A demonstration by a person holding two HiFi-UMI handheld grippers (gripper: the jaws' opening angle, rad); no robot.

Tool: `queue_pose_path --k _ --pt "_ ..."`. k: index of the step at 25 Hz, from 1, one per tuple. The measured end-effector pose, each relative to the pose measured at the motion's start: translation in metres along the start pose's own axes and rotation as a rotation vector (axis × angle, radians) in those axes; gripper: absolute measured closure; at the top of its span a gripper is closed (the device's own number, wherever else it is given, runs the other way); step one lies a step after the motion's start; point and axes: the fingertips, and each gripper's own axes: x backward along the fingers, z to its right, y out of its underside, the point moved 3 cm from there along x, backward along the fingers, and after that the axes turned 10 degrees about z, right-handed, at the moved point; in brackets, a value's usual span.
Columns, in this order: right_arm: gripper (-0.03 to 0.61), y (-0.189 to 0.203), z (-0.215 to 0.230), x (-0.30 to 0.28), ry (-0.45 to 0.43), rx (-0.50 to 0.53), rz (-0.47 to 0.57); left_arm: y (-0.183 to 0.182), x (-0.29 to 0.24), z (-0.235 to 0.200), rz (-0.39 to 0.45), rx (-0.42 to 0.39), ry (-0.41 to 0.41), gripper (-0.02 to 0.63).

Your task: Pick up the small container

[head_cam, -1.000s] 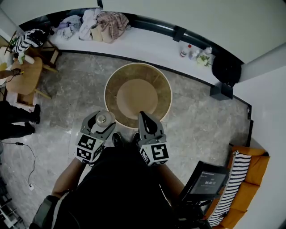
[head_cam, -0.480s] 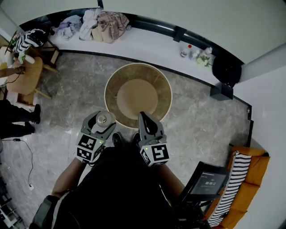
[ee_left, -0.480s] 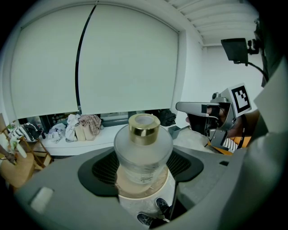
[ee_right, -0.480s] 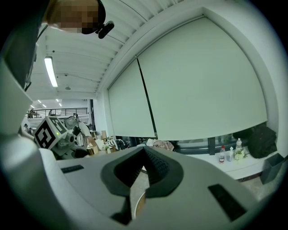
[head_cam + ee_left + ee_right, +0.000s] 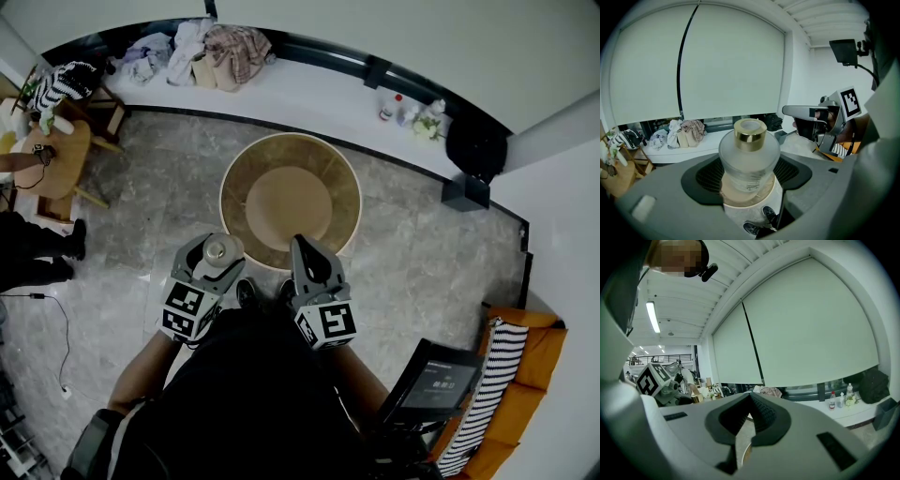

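At the lower left of centre in the head view, the left gripper [image 5: 213, 255] is clenched on the small container [image 5: 215, 249], a frosted, gold-topped thing seen from above. In the left gripper view the left gripper [image 5: 749, 165] has the small container [image 5: 749, 154] dead centre between its 2 jaws. It stands upright with its long axis vertical and its top upward, and the pads press its rounded body from both sides. It hangs just outside the lower left rim of the round table [image 5: 236, 176], not on it, so the pick looks done. To the right, the right gripper [image 5: 302, 246] points at the table's near edge. Its own view shows the right gripper [image 5: 749, 416] with its jaws pressed together on nothing.
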Motion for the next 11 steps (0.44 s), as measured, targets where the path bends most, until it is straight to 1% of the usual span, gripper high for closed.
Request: queue_pose_path --k 11 --pt "0.581 -0.0027 0.0012 0.0016 -0.007 -0.003 0.0 -0.0014 -0.0011 0.0033 -0.009 -0.007 0.004 0.284"
